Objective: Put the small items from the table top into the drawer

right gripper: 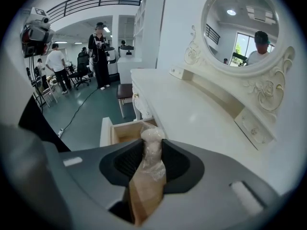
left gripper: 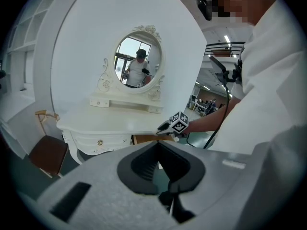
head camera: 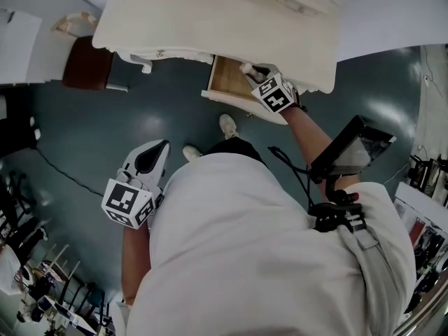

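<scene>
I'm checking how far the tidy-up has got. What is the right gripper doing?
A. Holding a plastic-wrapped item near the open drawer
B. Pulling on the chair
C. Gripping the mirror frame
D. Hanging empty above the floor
A: in the right gripper view, the right gripper has its jaws closed on a plastic-wrapped item, and the open drawer lies just beyond it.
</scene>
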Demonstrator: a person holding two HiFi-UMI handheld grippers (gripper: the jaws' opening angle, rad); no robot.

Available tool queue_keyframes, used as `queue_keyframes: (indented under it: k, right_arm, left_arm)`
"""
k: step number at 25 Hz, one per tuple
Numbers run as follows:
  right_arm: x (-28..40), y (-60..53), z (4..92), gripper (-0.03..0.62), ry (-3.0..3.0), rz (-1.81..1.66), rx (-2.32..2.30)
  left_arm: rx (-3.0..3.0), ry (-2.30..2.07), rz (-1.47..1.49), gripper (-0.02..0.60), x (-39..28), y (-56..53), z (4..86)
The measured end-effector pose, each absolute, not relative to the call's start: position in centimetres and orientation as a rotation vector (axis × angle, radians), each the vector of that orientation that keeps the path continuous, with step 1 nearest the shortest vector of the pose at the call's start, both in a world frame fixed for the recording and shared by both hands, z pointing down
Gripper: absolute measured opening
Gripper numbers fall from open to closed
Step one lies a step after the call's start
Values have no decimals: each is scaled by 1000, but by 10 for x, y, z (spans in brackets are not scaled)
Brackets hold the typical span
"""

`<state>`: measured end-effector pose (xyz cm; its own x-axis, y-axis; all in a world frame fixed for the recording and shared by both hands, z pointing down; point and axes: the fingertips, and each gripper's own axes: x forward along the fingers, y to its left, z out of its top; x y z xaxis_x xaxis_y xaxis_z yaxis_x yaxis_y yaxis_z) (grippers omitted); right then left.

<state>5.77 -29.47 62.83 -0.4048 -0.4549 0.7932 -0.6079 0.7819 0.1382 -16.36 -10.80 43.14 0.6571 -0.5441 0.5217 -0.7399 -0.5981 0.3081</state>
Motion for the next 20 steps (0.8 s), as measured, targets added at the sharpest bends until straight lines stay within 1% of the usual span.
queue_keyframes:
  k: [5, 14, 20]
  right_arm:
    - [33, -279, 642, 126, -2077, 177, 680]
    - [0, -280, 696, 126, -2031, 198, 527]
    - [-5, -286, 727, 127, -1988, 252, 495]
  left_arm:
    - [2340, -1035, 519, 2, -168, -104, 432]
    - [2271, -1109, 522, 3, -169, -104, 435]
    - [2218, -1162, 521, 3, -171, -103, 433]
